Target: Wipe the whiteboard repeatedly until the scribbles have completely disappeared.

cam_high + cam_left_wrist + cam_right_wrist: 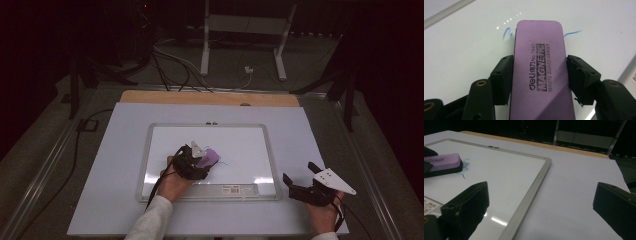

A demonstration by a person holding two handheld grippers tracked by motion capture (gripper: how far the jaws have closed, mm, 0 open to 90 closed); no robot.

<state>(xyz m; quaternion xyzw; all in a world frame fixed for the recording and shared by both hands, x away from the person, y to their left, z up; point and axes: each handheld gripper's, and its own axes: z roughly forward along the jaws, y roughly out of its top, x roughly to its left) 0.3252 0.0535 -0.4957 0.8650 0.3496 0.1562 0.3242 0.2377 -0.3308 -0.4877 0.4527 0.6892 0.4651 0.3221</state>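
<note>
**Inspector:** Left gripper (537, 77), state?

**Assistant:** Partly closed. Its pads (502, 77) press the two long sides of the purple eraser (540, 67), so the eraser is clamped across its width.

**Inspector:** Left hand pose?

**Assistant:** In the high view the left hand (175, 182) comes in from the bottom edge, sleeve low, and reaches over the near frame of the whiteboard (150, 150). The gripper (192, 162) points forward and a little right.

**Inspector:** Eraser position and axis?

**Assistant:** It lies face down on the board, near the middle (209, 158). Its long axis runs along the jaws, its far end pointing away from the hand. The printed back faces up. Blue marker strokes (507, 33) show just beside that far end, on both sides.

**Inspector:** Right gripper (541, 202)?

**Assistant:** Jaws wide apart, nothing between them. The right hand (325, 212) rests on the white table cover (310, 130), right of the board's frame, well apart from the eraser.
</note>
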